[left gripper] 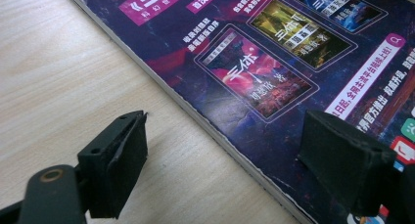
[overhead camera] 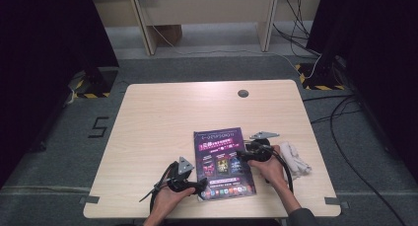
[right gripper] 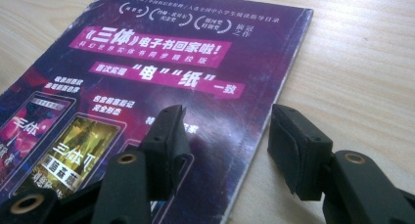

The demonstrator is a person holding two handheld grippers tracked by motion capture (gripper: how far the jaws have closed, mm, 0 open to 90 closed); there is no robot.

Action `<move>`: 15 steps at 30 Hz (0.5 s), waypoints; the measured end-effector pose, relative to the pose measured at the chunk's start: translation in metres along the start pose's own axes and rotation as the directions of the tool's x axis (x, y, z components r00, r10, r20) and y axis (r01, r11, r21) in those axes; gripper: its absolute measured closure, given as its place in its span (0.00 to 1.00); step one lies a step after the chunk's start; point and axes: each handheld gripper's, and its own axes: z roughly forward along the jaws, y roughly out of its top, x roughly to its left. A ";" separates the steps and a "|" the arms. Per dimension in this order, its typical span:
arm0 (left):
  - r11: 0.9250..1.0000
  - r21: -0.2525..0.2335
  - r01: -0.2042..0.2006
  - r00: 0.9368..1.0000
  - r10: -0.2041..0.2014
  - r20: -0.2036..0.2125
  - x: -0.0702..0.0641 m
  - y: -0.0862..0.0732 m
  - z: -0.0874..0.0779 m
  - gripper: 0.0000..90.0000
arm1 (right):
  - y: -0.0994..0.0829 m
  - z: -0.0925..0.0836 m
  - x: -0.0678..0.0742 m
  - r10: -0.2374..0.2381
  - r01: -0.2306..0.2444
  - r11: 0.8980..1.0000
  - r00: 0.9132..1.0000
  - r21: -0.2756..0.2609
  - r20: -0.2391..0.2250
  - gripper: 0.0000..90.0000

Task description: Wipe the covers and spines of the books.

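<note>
straddling opposite long edges of the magazine (overhead camera: pixel 224 163) on the worktop (overhead camera: pixel 157 117): left gripper (left gripper: pixel 220 160) and right gripper (right gripper: pixel 227 141), jaws apart, nothing gripped.

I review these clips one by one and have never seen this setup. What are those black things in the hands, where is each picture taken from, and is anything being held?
A person holds a two-jaw black grasping tool in each hand. The high view looks down on the light wooden table; the other two pictures come from cameras riding on each tool. A purple glossy magazine lies flat, with a white crumpled cloth at its right. The left tool straddles the magazine's left edge, the right tool its right edge. Both are open; nothing is held.
</note>
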 end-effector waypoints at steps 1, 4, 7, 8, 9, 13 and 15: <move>1.000 -0.001 0.007 1.000 -0.007 0.008 0.000 0.000 0.001 0.19 | 0.001 0.001 0.001 0.006 -0.006 1.000 1.000 0.000 -0.007 0.53; 1.000 -0.002 0.016 1.000 -0.016 0.024 -0.001 0.000 0.002 0.19 | 0.001 0.001 0.001 0.013 -0.013 1.000 1.000 -0.001 -0.005 0.52; 1.000 0.000 0.024 0.999 -0.024 0.030 -0.002 0.000 0.003 0.20 | 0.001 0.001 0.001 0.031 -0.031 1.000 0.999 -0.003 -0.008 0.52; 1.000 0.001 0.027 0.999 -0.027 0.033 -0.002 0.000 0.004 0.20 | 0.001 0.001 0.001 0.034 -0.034 0.999 0.999 -0.006 -0.009 0.52; 1.000 0.001 0.027 0.999 -0.027 0.033 -0.002 0.000 0.004 0.20 | 0.001 0.001 0.001 0.034 -0.034 0.999 0.999 -0.006 -0.009 0.52; 1.000 0.000 0.030 0.998 -0.030 0.048 -0.002 0.000 0.004 0.21 | 0.000 0.002 0.001 0.055 -0.056 0.998 0.998 -0.019 -0.012 0.51; 1.000 -0.004 0.021 0.998 -0.021 0.065 -0.006 0.000 0.004 0.22 | -0.001 0.002 0.000 0.068 -0.068 0.997 0.998 -0.023 -0.019 0.51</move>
